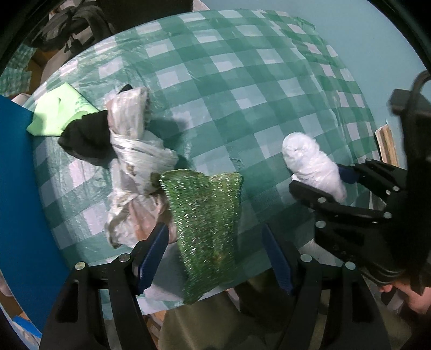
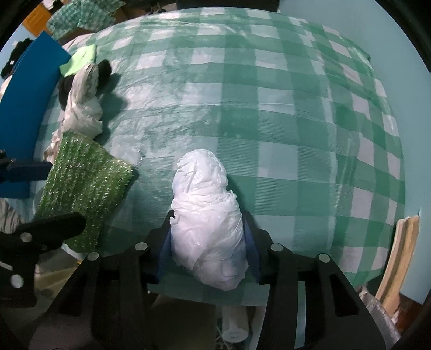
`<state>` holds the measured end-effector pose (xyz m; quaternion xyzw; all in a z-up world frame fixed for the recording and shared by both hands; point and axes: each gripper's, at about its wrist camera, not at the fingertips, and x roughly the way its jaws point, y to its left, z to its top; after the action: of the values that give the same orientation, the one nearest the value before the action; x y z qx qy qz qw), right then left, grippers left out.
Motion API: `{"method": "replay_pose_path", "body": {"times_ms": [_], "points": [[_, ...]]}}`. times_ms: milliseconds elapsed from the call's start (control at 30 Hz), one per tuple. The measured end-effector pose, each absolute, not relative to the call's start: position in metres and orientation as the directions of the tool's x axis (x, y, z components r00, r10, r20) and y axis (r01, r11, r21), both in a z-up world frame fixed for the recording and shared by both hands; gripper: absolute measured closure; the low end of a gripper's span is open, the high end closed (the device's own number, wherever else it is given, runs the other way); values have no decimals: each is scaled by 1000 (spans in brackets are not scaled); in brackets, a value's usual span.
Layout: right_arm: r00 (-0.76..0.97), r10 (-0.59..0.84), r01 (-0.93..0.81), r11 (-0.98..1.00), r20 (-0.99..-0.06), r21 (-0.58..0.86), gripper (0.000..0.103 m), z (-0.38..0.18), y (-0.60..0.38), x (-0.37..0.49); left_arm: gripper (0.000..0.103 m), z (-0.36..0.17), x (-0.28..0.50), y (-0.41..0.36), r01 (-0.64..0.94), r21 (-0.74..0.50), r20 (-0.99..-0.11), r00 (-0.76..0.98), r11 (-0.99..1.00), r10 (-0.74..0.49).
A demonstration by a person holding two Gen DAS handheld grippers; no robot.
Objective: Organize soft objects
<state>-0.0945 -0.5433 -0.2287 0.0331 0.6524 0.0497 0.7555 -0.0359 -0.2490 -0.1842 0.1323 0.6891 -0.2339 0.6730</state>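
A glittery green scrubber cloth (image 1: 207, 223) lies at the near edge of the checked table (image 1: 242, 80). My left gripper (image 1: 215, 255) points down over it, open, one blue pad on each side of the cloth and neither pressing it. To the right, a white plastic bag bundle (image 2: 207, 228) rests on the tablecloth with my right gripper (image 2: 208, 250) shut on its near end. The left wrist view also shows that bundle (image 1: 309, 158) in the right gripper (image 1: 326, 180). A crumpled pale plastic bag (image 1: 134, 150), a black cloth (image 1: 86, 137) and a light green cloth (image 1: 59, 110) are heaped at the left.
A blue panel (image 1: 16, 175) runs along the table's left side. Pale wooden pieces (image 2: 398, 255) lean past the right edge. A person's hand (image 1: 412, 293) holds the right gripper. The far part of the tablecloth (image 2: 269, 94) is bare. Dark bags (image 1: 70, 24) sit beyond the far left.
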Motion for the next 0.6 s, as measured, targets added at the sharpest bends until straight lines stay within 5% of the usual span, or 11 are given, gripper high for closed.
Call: {"method": "replay_pose_path", "body": {"times_ms": [300, 467, 600], "points": [[161, 145, -9, 989, -976, 145, 57, -218, -567, -92, 35, -199, -39, -269, 482, -127, -992, -67, 867, -109], [171, 155, -15, 988, -973, 154, 57, -213, -576, -90, 76, -209, -44, -276, 492, -110, -993, -81, 864, -80], [171, 155, -18, 988, -973, 154, 57, -209, -568, -94, 91, -207, -49, -279, 482, -106, -994, -58, 870, -90]]}}
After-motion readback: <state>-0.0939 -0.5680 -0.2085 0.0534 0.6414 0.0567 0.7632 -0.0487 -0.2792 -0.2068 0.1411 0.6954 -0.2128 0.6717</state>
